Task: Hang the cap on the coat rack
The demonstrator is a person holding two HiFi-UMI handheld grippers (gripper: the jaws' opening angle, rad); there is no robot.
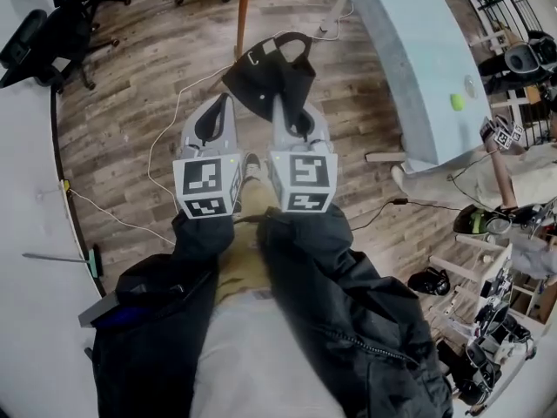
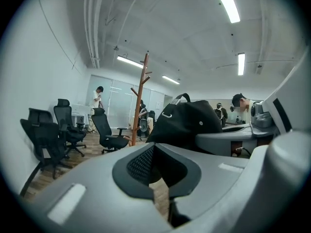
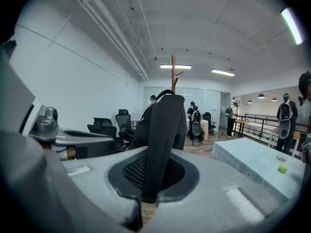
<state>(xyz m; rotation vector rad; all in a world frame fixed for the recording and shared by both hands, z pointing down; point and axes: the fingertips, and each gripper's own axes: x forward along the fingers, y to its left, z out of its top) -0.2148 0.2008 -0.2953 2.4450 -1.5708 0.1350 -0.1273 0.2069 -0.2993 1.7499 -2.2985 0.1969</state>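
Grasping the black cap (image 1: 277, 75) are the jaws of the right gripper (image 1: 283, 107); the left gripper (image 1: 224, 103) is closed, empty.

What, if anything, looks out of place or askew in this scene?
A loose white cable trails across the wooden floor, short of the coat rack: a likely trip risk. Nothing else stands out.

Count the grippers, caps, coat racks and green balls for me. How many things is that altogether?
Grippers: 2, left gripper and right gripper
Cap: 1
Coat rack: 1
Green ball: 1
Total: 5
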